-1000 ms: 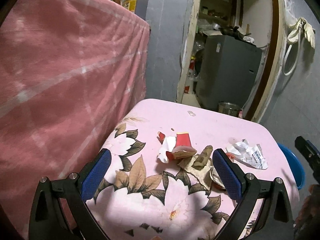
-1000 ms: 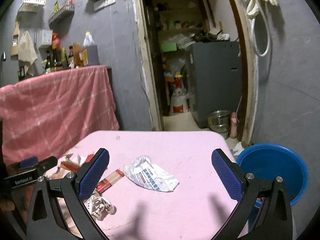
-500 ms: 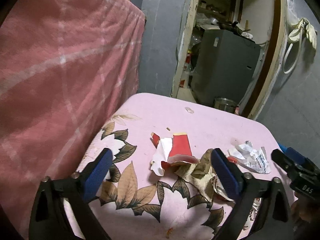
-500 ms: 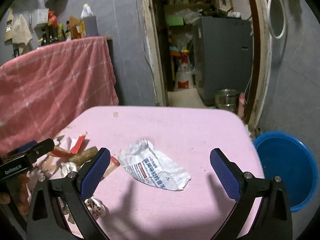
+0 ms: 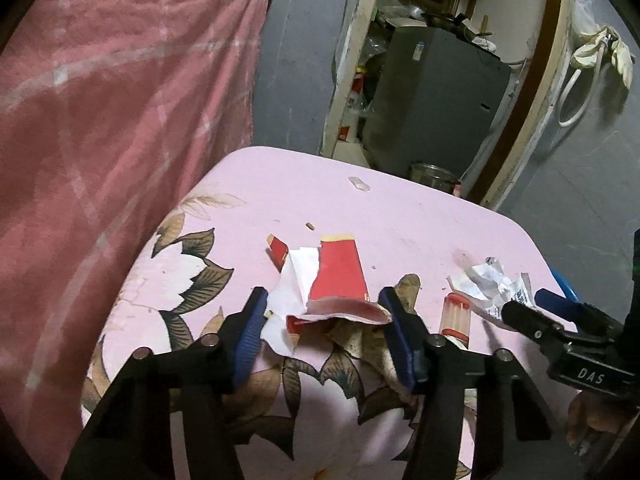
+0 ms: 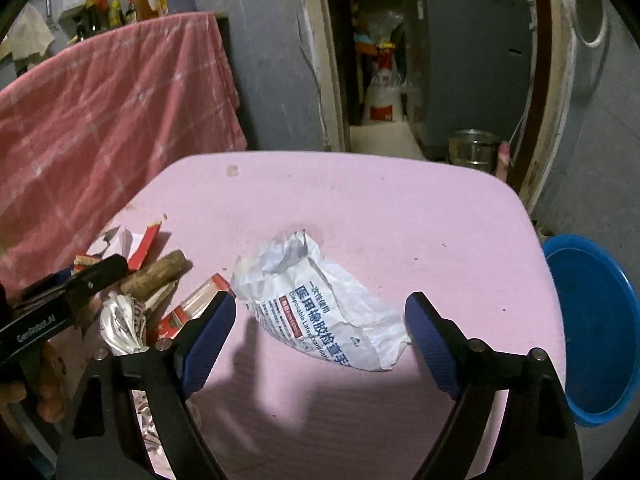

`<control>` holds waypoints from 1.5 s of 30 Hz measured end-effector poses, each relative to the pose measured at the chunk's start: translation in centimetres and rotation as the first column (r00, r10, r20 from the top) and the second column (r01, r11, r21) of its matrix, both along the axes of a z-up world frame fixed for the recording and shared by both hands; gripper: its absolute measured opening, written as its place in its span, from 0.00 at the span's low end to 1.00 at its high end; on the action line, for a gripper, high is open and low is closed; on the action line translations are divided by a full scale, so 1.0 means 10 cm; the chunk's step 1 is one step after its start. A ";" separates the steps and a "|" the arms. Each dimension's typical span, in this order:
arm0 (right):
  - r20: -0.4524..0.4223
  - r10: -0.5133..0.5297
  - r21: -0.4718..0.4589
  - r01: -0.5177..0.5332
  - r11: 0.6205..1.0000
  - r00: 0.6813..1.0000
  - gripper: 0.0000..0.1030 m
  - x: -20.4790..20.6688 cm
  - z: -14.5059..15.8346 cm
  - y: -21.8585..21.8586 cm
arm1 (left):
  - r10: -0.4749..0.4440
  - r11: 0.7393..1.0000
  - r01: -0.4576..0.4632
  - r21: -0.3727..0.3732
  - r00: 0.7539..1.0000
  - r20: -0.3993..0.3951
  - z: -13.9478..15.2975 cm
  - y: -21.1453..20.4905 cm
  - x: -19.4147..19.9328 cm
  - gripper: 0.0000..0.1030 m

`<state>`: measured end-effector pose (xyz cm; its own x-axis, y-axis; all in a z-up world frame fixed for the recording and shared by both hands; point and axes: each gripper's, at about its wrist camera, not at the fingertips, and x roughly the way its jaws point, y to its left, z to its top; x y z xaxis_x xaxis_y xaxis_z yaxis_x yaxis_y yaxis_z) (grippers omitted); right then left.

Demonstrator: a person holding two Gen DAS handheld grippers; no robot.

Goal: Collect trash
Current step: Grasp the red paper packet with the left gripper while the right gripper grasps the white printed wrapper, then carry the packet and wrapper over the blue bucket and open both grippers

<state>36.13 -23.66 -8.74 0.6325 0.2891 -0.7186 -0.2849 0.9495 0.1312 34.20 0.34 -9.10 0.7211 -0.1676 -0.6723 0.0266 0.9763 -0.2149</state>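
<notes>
Our left gripper (image 5: 324, 334) has been closing its jaws around the torn red and white paper (image 5: 320, 288) at the frame's middle, not yet squeezing it. Our right gripper (image 6: 320, 340) is narrowing too, still apart, around the crumpled white glove packet (image 6: 320, 312). Both are lying on the pink tablecloth (image 6: 360, 208). The blue basin (image 6: 596, 328) is sitting at the right edge.

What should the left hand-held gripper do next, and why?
Probably finish closing. The left hand-held gripper has just been closing, and its pads already flank the red-and-white carton scrap on the table without clearly pressing it.
</notes>
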 end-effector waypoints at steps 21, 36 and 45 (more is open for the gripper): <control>-0.032 0.028 -0.064 -0.030 0.997 0.999 0.47 0.00 -0.09 0.11 | -0.028 1.000 0.028 0.007 1.000 0.011 0.02 -0.13 -0.04 0.29; 0.034 0.002 0.079 -0.005 0.997 0.999 0.14 -0.16 -0.03 -0.05 | 0.003 1.000 -0.005 0.014 0.997 0.083 0.11 -0.09 -0.25 0.28; 0.208 -0.043 0.139 0.014 0.990 0.977 0.14 -0.44 0.33 -0.20 | -0.042 0.999 0.035 0.035 0.977 0.208 0.44 -0.34 -0.46 0.28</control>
<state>31.76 -25.62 -5.43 0.7744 0.3546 -0.5240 -0.2933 0.9350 0.1992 29.60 -3.08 -4.71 0.8391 -0.1798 -0.5133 0.1054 0.9796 -0.1709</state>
